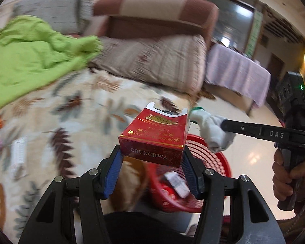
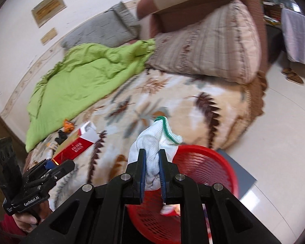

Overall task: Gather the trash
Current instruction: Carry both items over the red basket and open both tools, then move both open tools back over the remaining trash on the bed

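R hand-held gripper (image 2: 152, 170) clamped on white glove (image 2: 152, 142), right over red basket (image 2: 213, 162) rim | L hand-held gripper (image 1: 152, 160) clamped on cig pack (image 1: 154, 136), upright, basket below-right | R nearer → drop first

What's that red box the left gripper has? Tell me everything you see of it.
The cigarette pack is glossy red card with gold Chinese print and "CHUNGHWA" on its end. Its lid is open, showing a white inner collar. The left gripper pinches its sides, holding it tilted above the bed's edge and the red basket.
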`<state>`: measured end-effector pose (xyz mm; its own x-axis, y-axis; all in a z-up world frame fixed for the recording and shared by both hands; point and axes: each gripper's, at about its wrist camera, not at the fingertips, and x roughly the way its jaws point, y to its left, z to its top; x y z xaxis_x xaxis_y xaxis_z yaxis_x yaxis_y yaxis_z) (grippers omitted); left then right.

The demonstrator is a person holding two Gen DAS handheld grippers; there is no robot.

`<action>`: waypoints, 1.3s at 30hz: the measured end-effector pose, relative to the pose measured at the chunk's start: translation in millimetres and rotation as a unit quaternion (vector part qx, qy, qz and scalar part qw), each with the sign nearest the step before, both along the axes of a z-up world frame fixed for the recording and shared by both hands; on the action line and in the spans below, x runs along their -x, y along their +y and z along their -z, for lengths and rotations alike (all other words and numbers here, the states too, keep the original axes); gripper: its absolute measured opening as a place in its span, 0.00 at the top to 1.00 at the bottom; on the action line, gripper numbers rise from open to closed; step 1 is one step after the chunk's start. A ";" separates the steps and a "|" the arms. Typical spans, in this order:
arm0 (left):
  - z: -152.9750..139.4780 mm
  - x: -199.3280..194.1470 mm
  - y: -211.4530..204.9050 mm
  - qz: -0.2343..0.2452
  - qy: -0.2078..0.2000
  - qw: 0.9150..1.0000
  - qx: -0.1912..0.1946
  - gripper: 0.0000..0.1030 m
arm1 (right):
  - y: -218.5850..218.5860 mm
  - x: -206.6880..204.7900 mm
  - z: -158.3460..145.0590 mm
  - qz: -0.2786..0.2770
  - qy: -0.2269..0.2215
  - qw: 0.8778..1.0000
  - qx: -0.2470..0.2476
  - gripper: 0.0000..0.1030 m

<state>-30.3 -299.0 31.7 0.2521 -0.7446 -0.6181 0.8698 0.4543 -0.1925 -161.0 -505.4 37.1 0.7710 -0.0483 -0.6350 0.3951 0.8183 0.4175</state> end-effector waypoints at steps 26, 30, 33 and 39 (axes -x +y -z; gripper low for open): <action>6.7 -44.3 105.6 -0.138 0.024 0.990 -0.016 0.22 | 47.7 -65.8 3.6 -0.090 0.008 0.996 -0.026 0.57; 12.2 -61.9 156.6 -0.198 0.036 0.980 -0.010 0.22 | 84.6 -100.7 3.3 -0.136 0.014 0.990 -0.018 0.52; 17.3 -75.3 196.8 -0.248 0.040 0.968 -0.007 0.22 | 117.2 -129.7 6.3 -0.176 0.020 0.984 -0.015 0.52; 19.5 -104.7 277.8 -0.352 0.066 0.933 0.022 0.22 | 181.1 -193.9 15.4 -0.238 0.040 0.970 -0.006 0.50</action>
